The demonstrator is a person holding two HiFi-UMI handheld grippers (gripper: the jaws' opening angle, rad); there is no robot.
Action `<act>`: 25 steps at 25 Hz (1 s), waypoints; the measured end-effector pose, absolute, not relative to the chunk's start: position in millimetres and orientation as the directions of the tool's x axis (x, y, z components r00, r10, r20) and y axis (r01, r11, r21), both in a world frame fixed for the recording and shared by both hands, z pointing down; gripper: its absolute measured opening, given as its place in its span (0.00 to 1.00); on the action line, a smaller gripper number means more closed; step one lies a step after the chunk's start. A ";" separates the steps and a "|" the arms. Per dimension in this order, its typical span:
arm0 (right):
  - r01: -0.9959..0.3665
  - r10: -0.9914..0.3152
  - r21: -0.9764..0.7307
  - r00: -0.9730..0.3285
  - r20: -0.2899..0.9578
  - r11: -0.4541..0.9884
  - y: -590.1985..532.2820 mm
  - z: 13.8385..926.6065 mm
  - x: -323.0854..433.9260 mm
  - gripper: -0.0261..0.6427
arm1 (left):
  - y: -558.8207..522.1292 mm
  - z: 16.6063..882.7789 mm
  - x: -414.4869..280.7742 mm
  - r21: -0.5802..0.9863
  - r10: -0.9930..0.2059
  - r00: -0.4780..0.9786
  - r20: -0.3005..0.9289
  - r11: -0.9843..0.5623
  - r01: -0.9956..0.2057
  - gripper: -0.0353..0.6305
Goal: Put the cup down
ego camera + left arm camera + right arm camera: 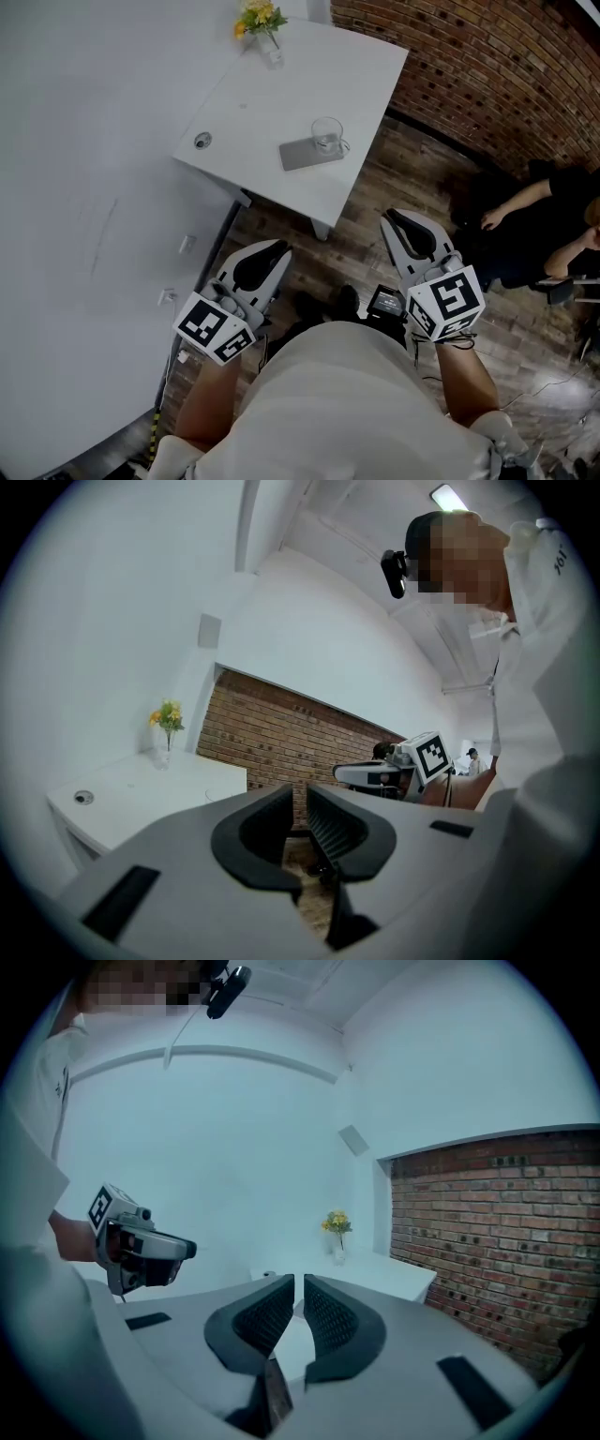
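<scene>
On the table, head view: cup (327,135) is standing upright on a grey slab (302,155), well ahead of left gripper (278,249) and right gripper (394,221).
Cup's handling: seemingly clear glass, so likely light, stiff, slippery, breakable; gripping the wall or side handle is looking safest.
Arms: both are reaching forward, low by the waist.
Left gripper view: jaws are sitting together, empty.
Right gripper view: jaws are resting closed on nothing.

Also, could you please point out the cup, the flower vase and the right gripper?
cup (327,136), head view, its clear glass wall.
flower vase (274,54), head view, its glass body.
right gripper (298,1279), right gripper view, between its fingertips.
</scene>
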State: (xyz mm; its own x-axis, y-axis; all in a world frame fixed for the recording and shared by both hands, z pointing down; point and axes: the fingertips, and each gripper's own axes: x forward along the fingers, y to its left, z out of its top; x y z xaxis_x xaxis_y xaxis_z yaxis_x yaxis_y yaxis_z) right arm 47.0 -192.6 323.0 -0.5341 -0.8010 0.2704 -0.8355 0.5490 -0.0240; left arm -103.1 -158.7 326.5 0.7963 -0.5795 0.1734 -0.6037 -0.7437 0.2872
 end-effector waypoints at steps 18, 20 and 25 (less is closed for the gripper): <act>-0.835 -0.811 0.014 -0.530 0.249 0.550 -190.7 305.4 43.8 0.06 | -146.3 329.9 -102.4 0.323 -0.559 0.811 0.171 -0.746 -0.582 0.13; -0.832 -0.808 0.020 -0.533 0.250 0.555 -190.8 304.3 41.9 0.06 | -147.0 329.2 -101.9 0.323 -0.555 0.814 0.171 -0.749 -0.579 0.13; -0.826 -0.803 0.031 -0.538 0.256 0.563 -191.7 305.8 38.9 0.06 | -147.1 332.3 -97.5 0.328 -0.542 0.822 0.174 -0.755 -0.568 0.13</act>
State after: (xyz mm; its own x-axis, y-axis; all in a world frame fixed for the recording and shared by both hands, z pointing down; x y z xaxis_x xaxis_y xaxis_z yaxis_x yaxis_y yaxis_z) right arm 38.9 -191.7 305.8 -0.5381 -0.8030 0.2563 -0.8257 0.5632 0.0309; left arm -97.5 -147.1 332.3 0.8220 -0.5420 0.1744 -0.5676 -0.7552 0.3280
